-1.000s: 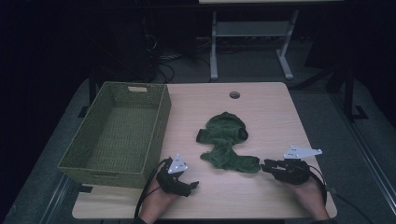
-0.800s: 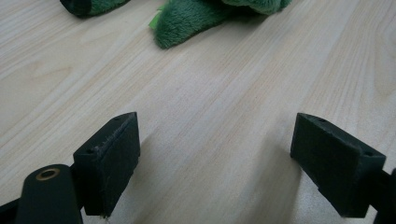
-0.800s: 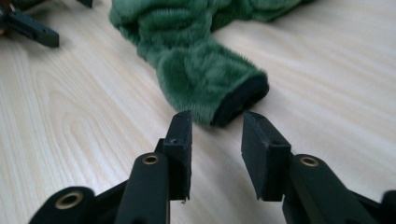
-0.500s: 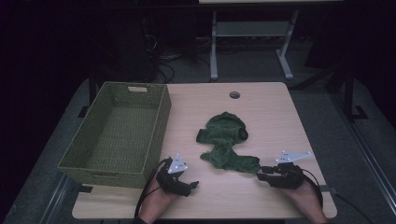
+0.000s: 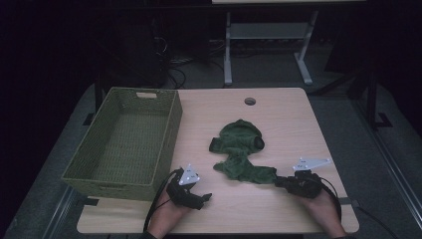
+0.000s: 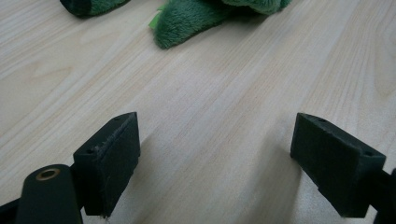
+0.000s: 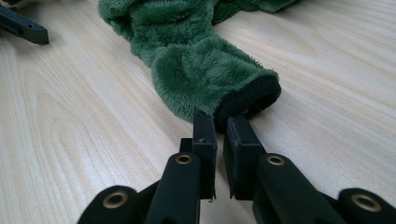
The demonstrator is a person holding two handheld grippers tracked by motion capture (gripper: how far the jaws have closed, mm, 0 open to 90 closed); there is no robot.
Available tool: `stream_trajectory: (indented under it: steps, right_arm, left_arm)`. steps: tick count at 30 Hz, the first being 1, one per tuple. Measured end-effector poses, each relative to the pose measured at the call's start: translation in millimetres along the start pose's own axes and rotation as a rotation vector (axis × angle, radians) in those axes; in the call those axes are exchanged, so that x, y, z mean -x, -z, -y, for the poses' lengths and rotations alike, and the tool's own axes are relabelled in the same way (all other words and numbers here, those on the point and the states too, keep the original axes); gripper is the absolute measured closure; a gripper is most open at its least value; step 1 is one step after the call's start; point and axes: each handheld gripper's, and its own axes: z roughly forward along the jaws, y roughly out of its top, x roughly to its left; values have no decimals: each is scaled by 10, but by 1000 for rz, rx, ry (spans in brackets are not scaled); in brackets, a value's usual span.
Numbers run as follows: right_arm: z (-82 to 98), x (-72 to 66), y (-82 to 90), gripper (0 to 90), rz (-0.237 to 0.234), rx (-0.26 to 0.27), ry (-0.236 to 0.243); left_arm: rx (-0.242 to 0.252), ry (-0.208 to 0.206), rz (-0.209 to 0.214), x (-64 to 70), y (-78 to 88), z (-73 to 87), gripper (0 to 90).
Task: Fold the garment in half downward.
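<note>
The table (image 5: 278,119) is a pale wood-grain slab with rounded corners and a small round hole (image 5: 250,101) near its far edge. On its left side stands a large rectangular basket (image 5: 94,167), woven from green fibre, with straight walls and a cut-out handle slot in the far end.

Right of the basket, near the middle of the table, lies a green garment (image 5: 241,152) of thick, fuzzy plush, crumpled into soft folds, with black ribbed trim at its openings. One sleeve-like tube stretches toward the near right edge of the table and ends in a black cuff (image 7: 250,100).

The right gripper (image 7: 219,133), made of matte black plastic with brass-coloured rivets, has just been closing its jaws; they now stand almost together, pinching the lower rim of that cuff between their flat pads. A grey three-cornered plate sits on top of it in the high view.

The left gripper (image 6: 215,154) rests low over bare wood just in front of the basket, its blocky black jaws spread wide with nothing between them, the garment lying well beyond their tips.
</note>
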Motion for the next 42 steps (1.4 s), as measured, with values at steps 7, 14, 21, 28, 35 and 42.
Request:
stream_trajectory:
  steps: [7, 14, 21, 28, 35, 42]
  right_arm:
    - [-40, 1, 43, 835, 4, 21, 20]
    - [-164, -65, 50, 840, 4, 62, 84]
    - [-278, -127, 81, 844, -29, 121, 127]
    - [-416, -193, 127, 845, -59, 173, 177]
    - [-565, -249, 60, 844, -87, 198, 219]
    - [-736, -323, -57, 836, -122, 207, 262]
  left_arm:
    - [0, -1, 0, 0, 0, 0, 152]
    - [1, 0, 1, -1, -2, -1, 152]
    - [0, -5, 1, -5, -3, -3, 152]
    - [-1, -6, 3, -7, -4, -6, 152]
    - [3, -3, 3, -5, -6, -5, 152]
    - [2, -7, 2, -9, -6, -6, 152]
